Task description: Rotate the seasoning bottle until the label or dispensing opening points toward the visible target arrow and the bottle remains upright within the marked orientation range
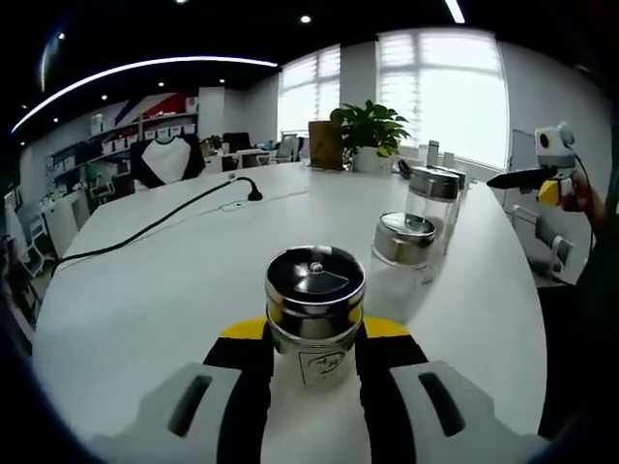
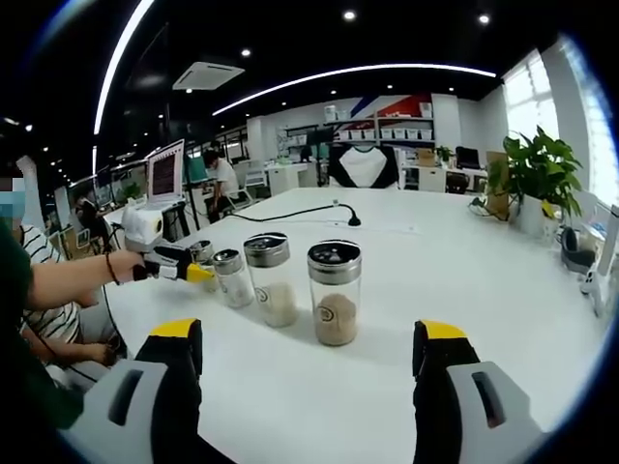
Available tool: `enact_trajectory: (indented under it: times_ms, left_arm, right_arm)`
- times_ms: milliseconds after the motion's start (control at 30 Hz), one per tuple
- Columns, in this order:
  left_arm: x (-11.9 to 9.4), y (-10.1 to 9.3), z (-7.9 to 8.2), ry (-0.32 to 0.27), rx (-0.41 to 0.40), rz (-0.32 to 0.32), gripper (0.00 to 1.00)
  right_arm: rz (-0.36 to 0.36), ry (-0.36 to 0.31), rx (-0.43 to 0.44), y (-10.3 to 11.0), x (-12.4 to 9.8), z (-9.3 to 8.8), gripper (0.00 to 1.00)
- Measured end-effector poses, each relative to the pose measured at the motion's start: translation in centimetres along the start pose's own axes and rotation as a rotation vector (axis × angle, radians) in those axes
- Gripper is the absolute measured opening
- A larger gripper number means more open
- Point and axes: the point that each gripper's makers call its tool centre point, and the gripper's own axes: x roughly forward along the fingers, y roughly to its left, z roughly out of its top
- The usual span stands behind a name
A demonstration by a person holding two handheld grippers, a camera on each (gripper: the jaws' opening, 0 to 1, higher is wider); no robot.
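The left gripper (image 1: 311, 372) has its fingers closed on the seasoning bottle (image 1: 314, 314), which stands upright on the white worktop (image 1: 155, 290), probably so it can be turned. The bottle is clear glass with a steel lid. The right gripper (image 2: 308, 362) is released, away from the other bottles (image 2: 335, 290).

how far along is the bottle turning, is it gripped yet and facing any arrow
Done: the left gripper has its jaws closed around the clear glass seasoning bottle with a steel lid, which stands upright on the white table.
In hand: the lid's dark dispensing flap faces away from the camera; no target arrow is visible.
Left: the turn cannot be confirmed. The right gripper is open, facing three more bottles.
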Motion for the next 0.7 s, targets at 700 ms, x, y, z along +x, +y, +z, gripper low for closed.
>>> enact_trajectory:
  times_ms: [700]
  left_arm:
    - [-0.61,0.41,-0.29,-0.066,-0.108,0.252,0.35]
  right_arm:
    - [0.004,0.009,0.012,0.03,0.22,-0.17,0.92]
